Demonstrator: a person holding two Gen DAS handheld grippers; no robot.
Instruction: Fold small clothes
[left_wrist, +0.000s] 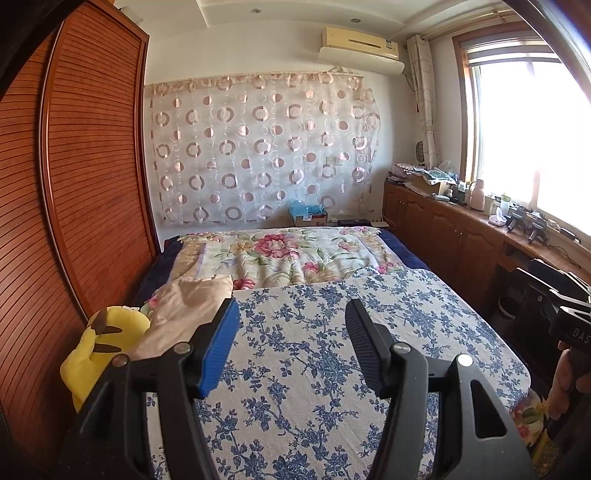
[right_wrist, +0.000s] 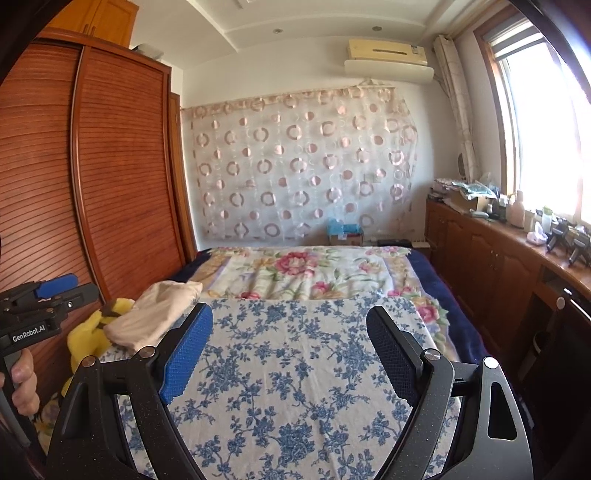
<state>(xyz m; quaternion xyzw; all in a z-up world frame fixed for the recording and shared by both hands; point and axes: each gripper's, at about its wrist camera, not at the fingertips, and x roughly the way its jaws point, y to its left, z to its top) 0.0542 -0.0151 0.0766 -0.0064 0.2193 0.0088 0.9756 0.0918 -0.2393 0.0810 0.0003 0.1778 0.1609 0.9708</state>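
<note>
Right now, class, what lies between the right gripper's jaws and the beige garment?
Only bare blue-flowered cloth; the beige garment sits beyond, left of the right gripper, in the right wrist view.

My right gripper (right_wrist: 290, 332) with jaws spread and empty above the blue-flowered cloth (right_wrist: 295, 369), beige folded garment (right_wrist: 155, 314) at the cloth's far left corner resting against a yellow plush toy (right_wrist: 88, 336), my left gripper (right_wrist: 55, 291) at the left edge, wooden wardrobe (right_wrist: 110, 166) behind it

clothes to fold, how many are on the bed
1: a beige garment, bunched at the bed's left edge beside the yellow plush toy. More may be hidden under it.
</note>
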